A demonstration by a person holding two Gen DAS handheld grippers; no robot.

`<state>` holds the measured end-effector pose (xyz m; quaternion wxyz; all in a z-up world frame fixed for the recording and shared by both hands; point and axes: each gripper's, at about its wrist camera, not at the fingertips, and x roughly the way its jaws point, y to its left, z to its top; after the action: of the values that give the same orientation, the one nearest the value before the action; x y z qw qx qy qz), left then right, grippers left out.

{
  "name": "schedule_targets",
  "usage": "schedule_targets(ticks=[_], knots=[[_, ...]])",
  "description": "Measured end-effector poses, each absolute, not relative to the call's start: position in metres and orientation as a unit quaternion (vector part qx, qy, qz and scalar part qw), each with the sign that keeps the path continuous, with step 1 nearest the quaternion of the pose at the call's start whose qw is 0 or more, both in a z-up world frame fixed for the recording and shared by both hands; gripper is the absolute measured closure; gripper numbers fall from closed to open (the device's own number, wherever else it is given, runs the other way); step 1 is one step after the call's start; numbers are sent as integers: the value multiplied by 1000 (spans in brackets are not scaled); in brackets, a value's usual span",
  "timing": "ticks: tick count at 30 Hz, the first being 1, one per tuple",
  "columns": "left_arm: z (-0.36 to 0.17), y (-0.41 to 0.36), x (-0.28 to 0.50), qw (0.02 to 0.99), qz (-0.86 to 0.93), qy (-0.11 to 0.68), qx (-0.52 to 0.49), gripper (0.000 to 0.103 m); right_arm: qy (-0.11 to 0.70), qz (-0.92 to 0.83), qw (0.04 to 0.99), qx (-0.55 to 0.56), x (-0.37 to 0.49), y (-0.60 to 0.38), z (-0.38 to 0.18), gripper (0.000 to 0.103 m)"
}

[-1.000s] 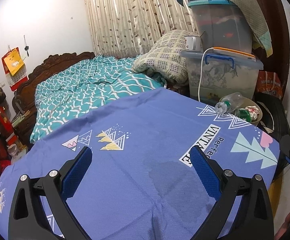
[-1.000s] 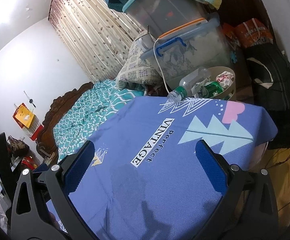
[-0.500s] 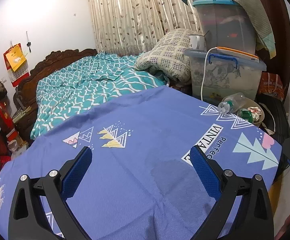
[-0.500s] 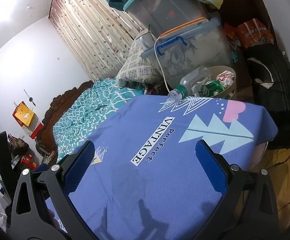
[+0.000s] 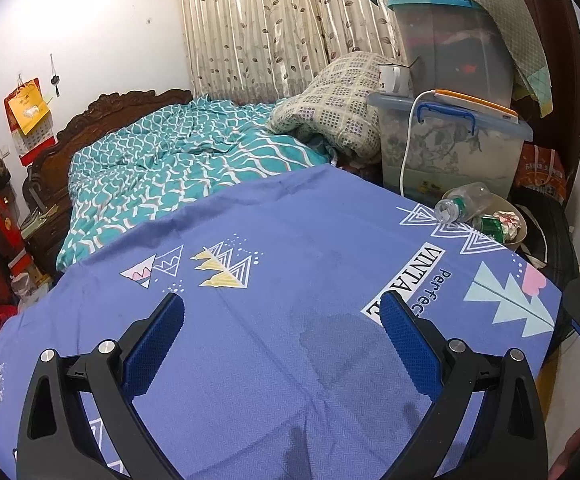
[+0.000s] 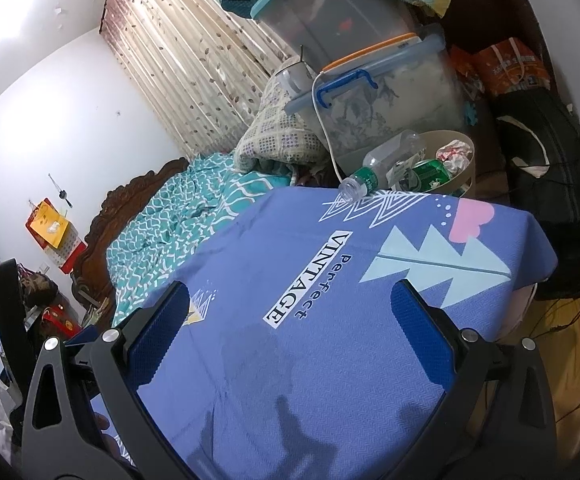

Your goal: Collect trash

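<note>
The trash sits in a beige bin (image 6: 464,160) at the upper right of the right wrist frame, just beyond the far edge of the tabletop (image 6: 330,320): a clear plastic bottle (image 6: 386,162) lies tilted across the rim, neck poking out over the purple printed cloth, beside a green can (image 6: 430,174) and crumpled wrappers (image 6: 456,152). The cloth itself looks bare of litter. The left gripper (image 5: 281,344) and the right gripper (image 6: 290,328) both hover over it, jaws wide apart and empty. The bottle seems loosely perched; a nudge to the bin or cloth could likely tip it out. A white cable (image 6: 324,128) hanging nearby might snag.
</note>
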<state>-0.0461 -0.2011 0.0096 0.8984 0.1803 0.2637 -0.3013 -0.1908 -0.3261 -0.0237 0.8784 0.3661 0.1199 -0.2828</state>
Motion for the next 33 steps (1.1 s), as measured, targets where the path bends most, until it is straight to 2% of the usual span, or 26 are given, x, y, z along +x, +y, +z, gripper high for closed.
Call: schedule_targets(ticks=[33], knots=[[2, -201, -38, 889, -300, 293, 185, 9, 141, -272, 878, 367, -184, -325, -28, 3]])
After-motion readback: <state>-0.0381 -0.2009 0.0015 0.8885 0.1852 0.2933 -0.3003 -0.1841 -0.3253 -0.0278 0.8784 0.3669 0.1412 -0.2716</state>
